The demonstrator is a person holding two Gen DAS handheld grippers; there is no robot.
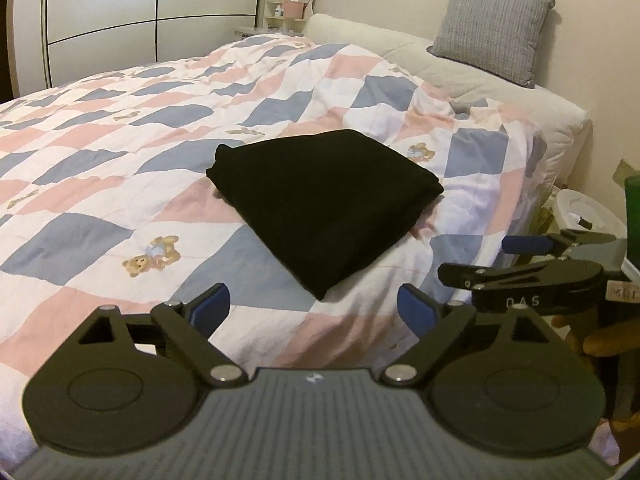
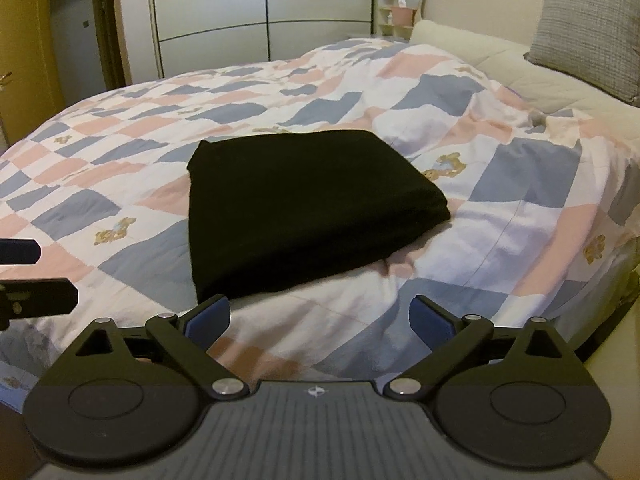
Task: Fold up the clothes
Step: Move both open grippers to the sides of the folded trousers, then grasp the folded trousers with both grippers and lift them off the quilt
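A black garment (image 1: 320, 208) (image 2: 308, 204) lies folded into a thick, flat rectangle on the patchwork quilt (image 1: 120, 140) (image 2: 520, 184) of the bed. My left gripper (image 1: 316, 308) hovers open in front of the garment's near corner, with nothing between its blue pads. The right gripper (image 2: 320, 316) is also open and empty, just short of the garment's near edge. In the left wrist view, a blue pad of the right gripper's fingers (image 1: 526, 245) shows at the right. The left gripper's fingers (image 2: 24, 251) show at the left edge of the right wrist view.
A grey pillow (image 1: 496, 28) (image 2: 588, 32) leans on the wall at the head of the bed. White wardrobe doors (image 1: 120, 8) (image 2: 260, 8) stand beyond the far side. A white object (image 1: 580, 208) and a green one (image 1: 632, 216) sit beside the bed's right edge.
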